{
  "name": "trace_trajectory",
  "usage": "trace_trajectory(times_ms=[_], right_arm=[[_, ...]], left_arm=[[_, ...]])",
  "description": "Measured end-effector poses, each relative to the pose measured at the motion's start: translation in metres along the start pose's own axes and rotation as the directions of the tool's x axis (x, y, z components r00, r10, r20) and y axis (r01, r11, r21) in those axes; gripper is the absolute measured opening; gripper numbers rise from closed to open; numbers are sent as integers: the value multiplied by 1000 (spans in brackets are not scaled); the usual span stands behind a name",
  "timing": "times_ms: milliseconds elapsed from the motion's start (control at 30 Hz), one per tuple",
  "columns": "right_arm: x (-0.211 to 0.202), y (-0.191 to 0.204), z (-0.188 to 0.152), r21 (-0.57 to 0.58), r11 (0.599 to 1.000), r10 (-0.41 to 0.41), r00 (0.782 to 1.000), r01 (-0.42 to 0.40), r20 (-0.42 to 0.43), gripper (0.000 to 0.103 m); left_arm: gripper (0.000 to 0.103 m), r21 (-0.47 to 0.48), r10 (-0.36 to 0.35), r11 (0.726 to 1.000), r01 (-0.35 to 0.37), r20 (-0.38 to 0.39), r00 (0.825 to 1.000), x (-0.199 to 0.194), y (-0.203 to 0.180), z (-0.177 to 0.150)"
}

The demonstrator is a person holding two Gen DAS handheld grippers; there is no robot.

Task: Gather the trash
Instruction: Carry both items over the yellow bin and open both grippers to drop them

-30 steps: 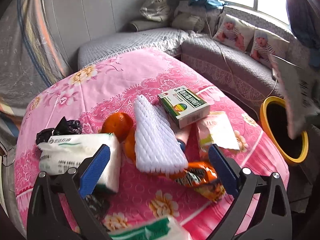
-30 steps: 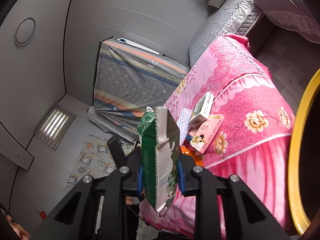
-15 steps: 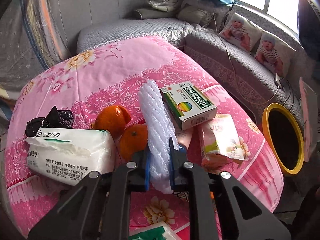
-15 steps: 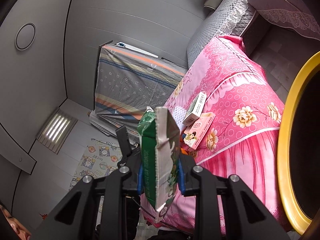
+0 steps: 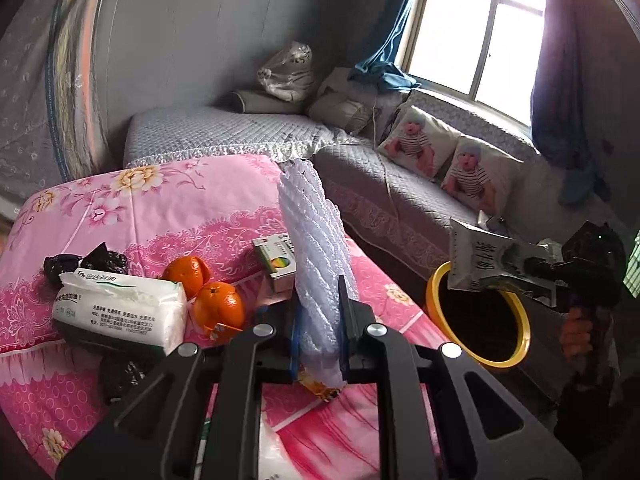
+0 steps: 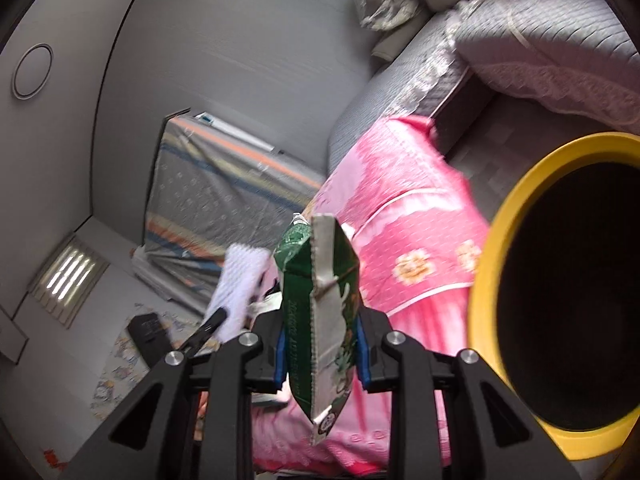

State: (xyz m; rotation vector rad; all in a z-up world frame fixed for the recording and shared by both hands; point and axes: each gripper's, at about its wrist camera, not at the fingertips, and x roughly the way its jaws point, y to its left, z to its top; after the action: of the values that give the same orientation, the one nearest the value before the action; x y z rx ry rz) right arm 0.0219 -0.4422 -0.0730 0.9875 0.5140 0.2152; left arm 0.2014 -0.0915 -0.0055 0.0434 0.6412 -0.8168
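While both jaws grip trash: left gripper (image 5: 320,332) w/ foam net (image 5: 316,248), right gripper (image 6: 320,356) w/ green wrapper (image 6: 320,312); step: drop-off. Next: release over yellow bin (image 6: 492,256).

A white foam fruit net (image 5: 316,264), ribbed and flattened, stood nearly upright, its lower end pinched between blue pads above the pink flowered tablecloth; in the right wrist view it (image 6: 240,284) showed as a blurred white mesh. A crumpled green snack wrapper (image 6: 320,320) with a silver seam was clamped edge-on just beside the bin; from the other side it (image 5: 480,260) hung over the yellow-rimmed trash bin (image 5: 516,352), whose dark mouth (image 6: 484,280) stood open on the floor beside the table.
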Motion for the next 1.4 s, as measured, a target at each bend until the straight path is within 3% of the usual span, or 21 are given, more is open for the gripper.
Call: trace_trajectory(times_ms=[133, 300, 467, 767, 967, 1100, 1400], right_arm=[[-25, -15, 3, 3, 993, -118, 989, 119, 88, 24], [-49, -39, 2, 16, 959, -282, 942, 283, 181, 24], [-58, -62, -3, 32, 917, -394, 894, 397, 212, 24], [-58, -77, -18, -32, 829, -537, 811, 558, 230, 24], [-61, -91, -18, -21, 820, -554, 802, 572, 223, 27], [-70, -98, -19, 3, 802, -579, 776, 597, 249, 47], [-135, -102, -20, 121, 803, -580, 718, 584, 384, 56]], left_arm=[[13, 21, -71, 997, 71, -5, 997, 6, -26, 0], [13, 59, -132, 989, 134, -43, 990, 30, -58, 2], [13, 108, -169, 978, 180, -99, 981, 63, -92, 2], [13, 152, -260, 944, 292, -200, 945, 133, -156, 5], [13, 175, -291, 924, 340, -255, 922, 179, -200, 5], [13, 176, -302, 916, 360, -287, 909, 204, -223, 3], [18, 218, -279, 904, 367, -350, 894, 238, -264, -25]])
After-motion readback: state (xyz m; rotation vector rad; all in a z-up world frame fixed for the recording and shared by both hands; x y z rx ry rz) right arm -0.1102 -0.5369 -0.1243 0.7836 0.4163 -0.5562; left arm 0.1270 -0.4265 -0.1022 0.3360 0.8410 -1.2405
